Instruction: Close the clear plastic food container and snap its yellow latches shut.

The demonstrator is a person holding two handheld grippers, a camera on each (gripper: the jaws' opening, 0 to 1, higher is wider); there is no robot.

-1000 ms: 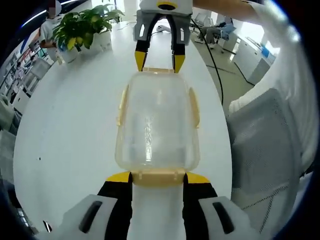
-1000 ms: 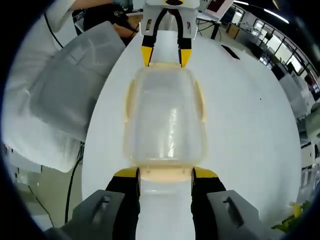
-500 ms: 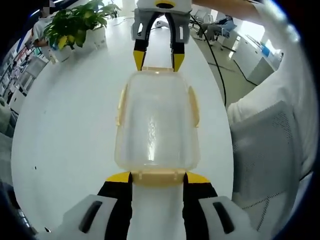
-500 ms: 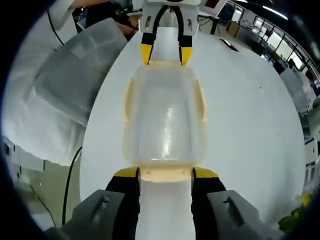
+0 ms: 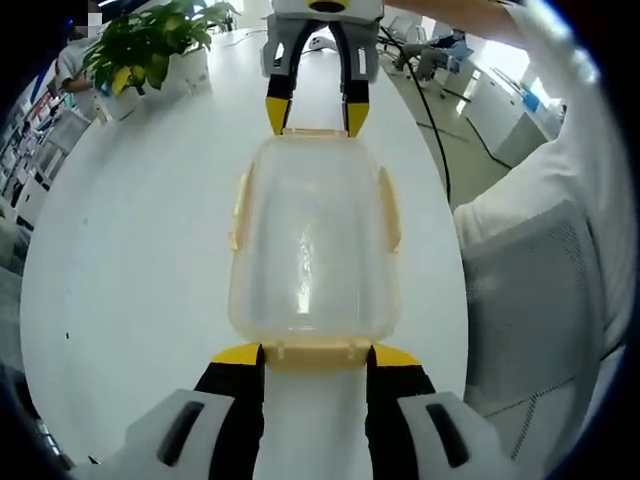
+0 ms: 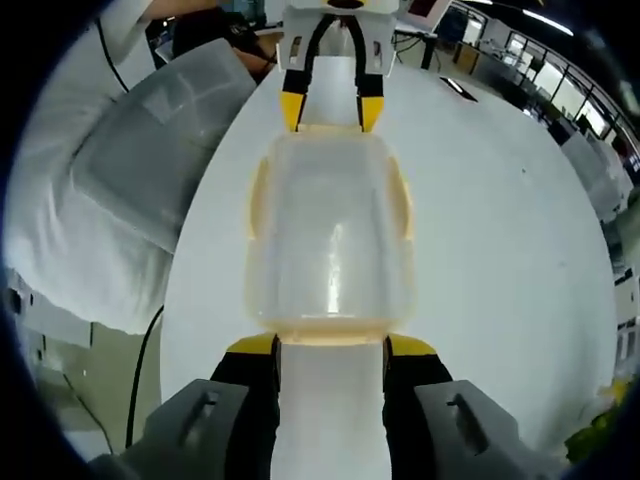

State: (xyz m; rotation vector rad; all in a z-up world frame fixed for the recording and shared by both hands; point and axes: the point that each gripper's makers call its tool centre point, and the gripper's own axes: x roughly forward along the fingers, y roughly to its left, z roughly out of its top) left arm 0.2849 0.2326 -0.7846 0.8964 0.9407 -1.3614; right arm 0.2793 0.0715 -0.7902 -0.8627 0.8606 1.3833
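The lid sits on your clear food container (image 5: 312, 240) in the middle of the white worktop (image 5: 130, 250). Your left tool (image 5: 315, 354) and right tool (image 6: 331, 344) are spread, one at each end latch. Those two yellow latches look ready to be pushed down, and I think the side latches (image 5: 390, 208) are still unsnapped.

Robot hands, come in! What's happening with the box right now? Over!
Left gripper and right gripper open, one at each end latch. Clear container lidded on the white table. Nothing in the way.

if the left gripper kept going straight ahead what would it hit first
The yellow latch at the near end of the clear container; the left gripper looks already against it, jaws either side. Contact is hard to confirm.
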